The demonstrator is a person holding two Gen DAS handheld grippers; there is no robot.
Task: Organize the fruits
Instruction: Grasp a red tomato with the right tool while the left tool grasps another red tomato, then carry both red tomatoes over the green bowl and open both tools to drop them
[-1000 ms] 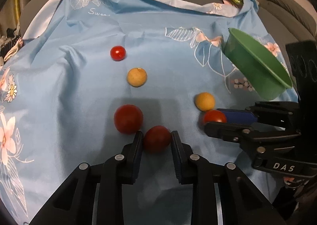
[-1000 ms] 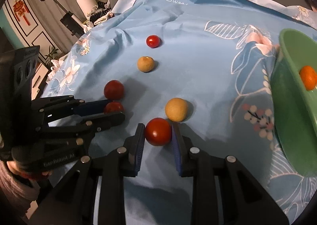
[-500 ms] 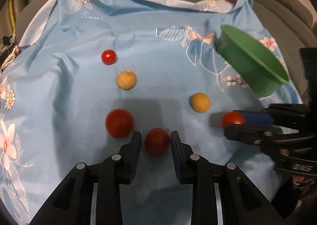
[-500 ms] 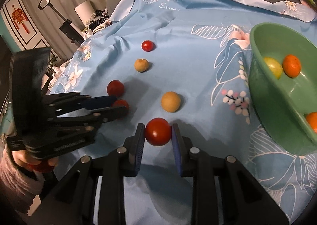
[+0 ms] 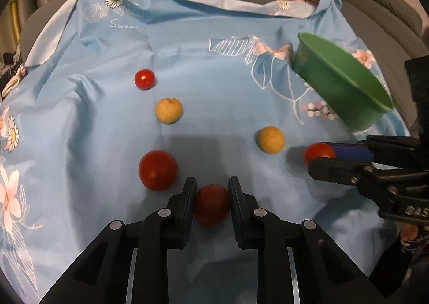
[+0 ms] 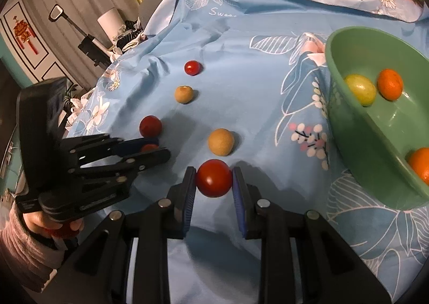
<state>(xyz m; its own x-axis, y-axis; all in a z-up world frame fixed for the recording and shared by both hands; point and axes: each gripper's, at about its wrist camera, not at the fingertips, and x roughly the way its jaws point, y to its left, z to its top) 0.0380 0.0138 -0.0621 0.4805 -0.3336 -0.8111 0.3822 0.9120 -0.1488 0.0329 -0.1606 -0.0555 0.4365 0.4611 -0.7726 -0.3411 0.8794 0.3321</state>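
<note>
Gripping one tomato (image 5: 211, 204) in our left gripper (image 5: 211, 200) and another (image 6: 214, 178) in our right gripper (image 6: 214, 183) above the cloth (image 5: 228, 105), bowl (image 6: 375, 148) holding two oranges (image 6: 390, 84) and a yellow fruit (image 6: 360, 89) seen only from our right wrist, left view catching merely its outer wall.

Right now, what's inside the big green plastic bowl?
The right wrist view shows the green plastic bowl holding one yellow-green round fruit and two orange round fruits. The picture edge and the near rim hide the rest of its inside.
</note>
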